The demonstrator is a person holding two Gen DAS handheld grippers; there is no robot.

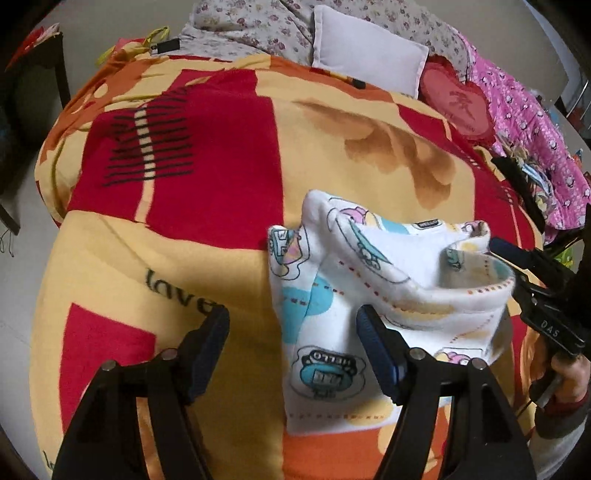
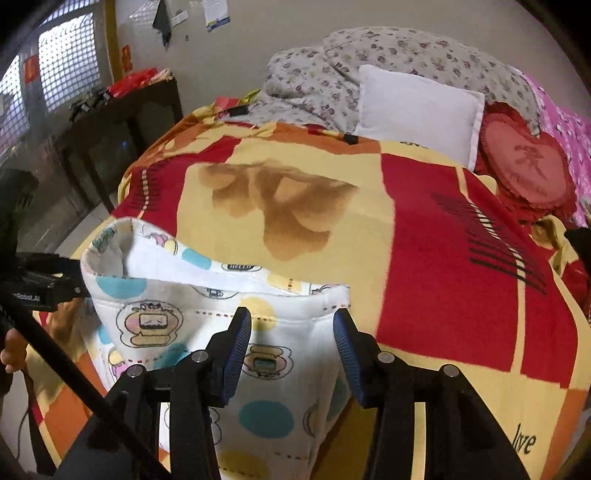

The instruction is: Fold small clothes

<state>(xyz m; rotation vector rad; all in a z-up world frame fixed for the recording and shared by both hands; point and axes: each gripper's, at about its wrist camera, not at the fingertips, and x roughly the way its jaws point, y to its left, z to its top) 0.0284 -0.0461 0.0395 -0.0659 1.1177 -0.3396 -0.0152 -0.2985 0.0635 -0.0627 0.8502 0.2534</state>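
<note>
A small white garment (image 1: 343, 302) printed with cartoon figures and blue dots lies on the red, yellow and orange blanket (image 1: 177, 177), its upper part folded over and its waistband standing open. My left gripper (image 1: 291, 328) is open, its right finger over the garment's left part and its left finger over the blanket. My right gripper (image 2: 291, 332) is open just above the garment (image 2: 207, 332), near its waistband edge. It also shows in the left wrist view (image 1: 517, 266) at the garment's right edge. The left gripper appears in the right wrist view (image 2: 44, 284) at the garment's left edge.
A white pillow (image 1: 365, 51), a floral quilt (image 1: 258, 33) and a red heart cushion (image 1: 458, 99) lie at the head of the bed. Pink bedding (image 1: 528, 122) runs along the right. A dark cabinet (image 2: 110, 136) stands left of the bed, beside a window.
</note>
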